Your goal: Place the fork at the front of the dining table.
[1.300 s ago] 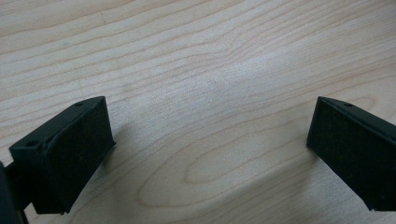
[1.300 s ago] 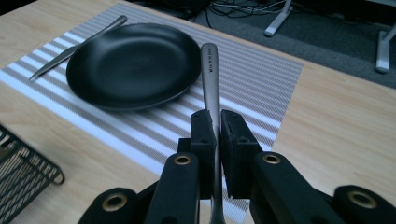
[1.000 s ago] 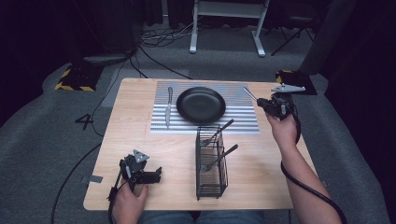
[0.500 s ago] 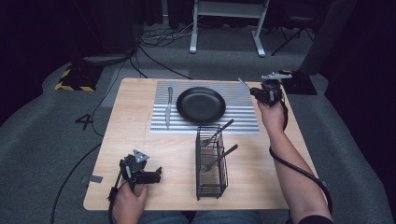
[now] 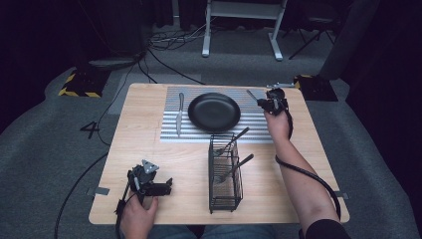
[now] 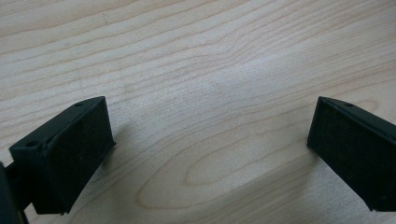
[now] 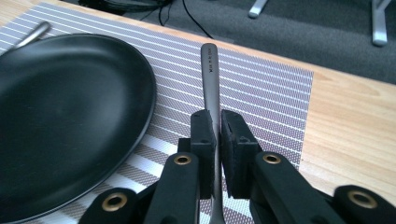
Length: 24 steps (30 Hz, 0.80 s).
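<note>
My right gripper (image 5: 263, 102) is shut on the handle of a metal utensil (image 5: 252, 94), just right of the black plate (image 5: 214, 112). In the right gripper view the jaws (image 7: 214, 123) pinch the grey handle (image 7: 209, 70), which points away over the striped placemat (image 7: 266, 88); its working end is hidden below the jaws. The plate (image 7: 60, 107) lies close on the left there. My left gripper (image 5: 161, 187) rests at the table's front left, open. Its jaws (image 6: 210, 149) stand wide apart over bare wood.
A knife (image 5: 179, 112) lies on the placemat (image 5: 171, 135) left of the plate. A black wire rack (image 5: 225, 174) with two utensils stands in the table's front middle. Dark floor with cables and a stand lies beyond the far edge.
My right hand has carried the utensil left and down, from the table's far right corner to just beside the plate. The left gripper has stayed put.
</note>
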Each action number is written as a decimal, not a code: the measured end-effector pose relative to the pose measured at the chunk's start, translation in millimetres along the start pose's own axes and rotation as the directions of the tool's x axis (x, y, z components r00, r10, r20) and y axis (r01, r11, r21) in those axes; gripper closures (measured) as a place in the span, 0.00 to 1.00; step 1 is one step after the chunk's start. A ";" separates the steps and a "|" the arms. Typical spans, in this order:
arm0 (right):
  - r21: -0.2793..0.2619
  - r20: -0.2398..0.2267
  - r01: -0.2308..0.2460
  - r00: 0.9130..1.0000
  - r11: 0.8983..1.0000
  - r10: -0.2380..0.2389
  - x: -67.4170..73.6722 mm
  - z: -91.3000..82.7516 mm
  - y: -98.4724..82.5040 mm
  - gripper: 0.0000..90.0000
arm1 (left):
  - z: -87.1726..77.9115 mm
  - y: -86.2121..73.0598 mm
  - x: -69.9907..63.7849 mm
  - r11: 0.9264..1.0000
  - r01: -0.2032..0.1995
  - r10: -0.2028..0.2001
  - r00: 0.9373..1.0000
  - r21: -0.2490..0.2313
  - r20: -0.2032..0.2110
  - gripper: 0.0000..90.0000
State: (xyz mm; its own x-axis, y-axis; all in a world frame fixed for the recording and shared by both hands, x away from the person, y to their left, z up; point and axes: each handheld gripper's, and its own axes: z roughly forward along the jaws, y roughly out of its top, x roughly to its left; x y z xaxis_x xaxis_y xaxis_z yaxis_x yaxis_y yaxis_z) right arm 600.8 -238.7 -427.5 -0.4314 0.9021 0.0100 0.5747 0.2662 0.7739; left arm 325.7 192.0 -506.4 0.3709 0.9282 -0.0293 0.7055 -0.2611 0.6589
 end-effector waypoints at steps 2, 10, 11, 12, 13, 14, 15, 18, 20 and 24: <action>0.005 0.000 -0.005 1.000 1.000 0.005 -0.8 3.5 -0.8 0.94 | 0.0 0.1 0.0 1.000 0.000 0.000 1.000 0.000 0.000 0.00; 0.049 0.007 -0.003 1.000 0.999 0.003 -0.5 26.9 -6.1 0.94 | 0.3 0.4 -0.3 1.000 0.004 -0.004 1.000 0.000 -0.003 0.00; 0.059 0.010 -0.007 1.000 0.998 0.006 -0.8 31.6 -6.1 0.94 | 0.3 0.4 -0.4 1.000 0.004 -0.004 1.000 0.000 -0.003 0.00; 0.063 0.011 -0.008 1.000 0.998 0.007 -0.9 33.6 -5.9 0.94 | 0.3 0.4 -0.4 1.000 0.004 -0.004 1.000 0.000 -0.003 0.00; 0.063 0.011 -0.008 1.000 0.998 0.007 -0.9 33.6 -5.9 0.94 | 0.3 0.4 -0.4 1.000 0.004 -0.004 1.000 0.000 -0.003 0.00; 0.068 0.014 -0.006 1.000 0.998 0.005 -0.7 35.4 -5.9 0.94 | 0.3 0.4 -0.3 1.000 0.004 -0.004 1.000 0.000 -0.003 0.00; 0.073 0.018 0.000 1.000 0.997 -0.002 -0.4 37.2 -5.9 0.94 | 0.3 0.4 -0.4 1.000 0.004 -0.004 1.000 -0.001 -0.003 0.00; 0.087 0.018 -0.005 1.000 0.996 0.003 -0.7 42.5 -7.4 0.94 | 0.3 0.4 -0.3 1.000 0.004 -0.004 1.000 0.000 -0.003 0.00; 0.097 0.023 -0.008 1.000 0.995 0.006 -0.9 46.4 -8.8 0.94 | 0.3 0.4 -0.3 1.000 0.004 -0.004 1.000 0.000 -0.003 0.00; 0.113 0.026 -0.035 0.999 0.993 0.033 -4.7 54.6 -14.6 0.94 | 0.3 0.4 -0.3 1.000 0.004 -0.004 1.000 0.000 -0.003 0.00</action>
State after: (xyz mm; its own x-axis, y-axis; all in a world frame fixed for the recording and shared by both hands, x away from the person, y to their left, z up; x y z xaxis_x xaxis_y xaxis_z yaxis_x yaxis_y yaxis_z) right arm 632.4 -228.3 -473.4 -0.3944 0.9187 0.0189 0.6647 0.2710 0.6962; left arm 326.0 191.5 -506.3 0.3663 0.9301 -0.0293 0.7067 -0.2575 0.6590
